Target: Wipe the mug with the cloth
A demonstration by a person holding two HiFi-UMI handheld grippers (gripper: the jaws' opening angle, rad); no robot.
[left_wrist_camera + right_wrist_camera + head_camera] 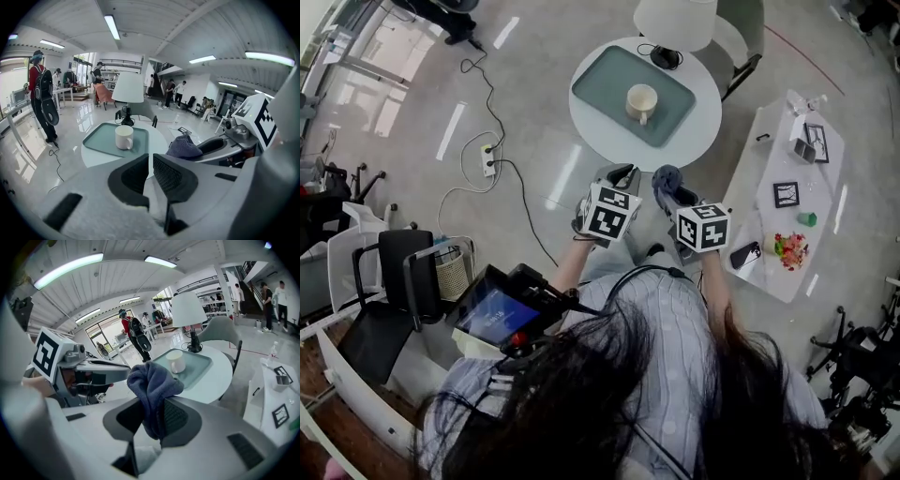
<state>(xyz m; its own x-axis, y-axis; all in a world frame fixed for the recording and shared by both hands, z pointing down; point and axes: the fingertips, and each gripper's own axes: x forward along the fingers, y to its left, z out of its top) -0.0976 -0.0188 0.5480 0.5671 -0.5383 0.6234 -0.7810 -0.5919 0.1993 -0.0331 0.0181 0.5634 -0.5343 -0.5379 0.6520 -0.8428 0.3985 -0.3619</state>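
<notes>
Mug (641, 101) stands upright on the green tray (600, 89), its handle toward 6 o'clock and its pale inside showing. The tray lies on the round white surface (709, 98), at 12 o'clock from both grippers and well apart from them. The right gripper (154, 413) has its fingers clamped on the blue-grey cloth (152, 380), which bunches up above them. The left gripper (150, 161), at its 9 o'clock, has its fingers drawn to a narrow slit with nothing between.

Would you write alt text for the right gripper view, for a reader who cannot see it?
The right claw is shut on a bunched blue-grey cloth. Beyond it, a cream mug stands on a teal tray on a round white table, near a white lamp.
</notes>
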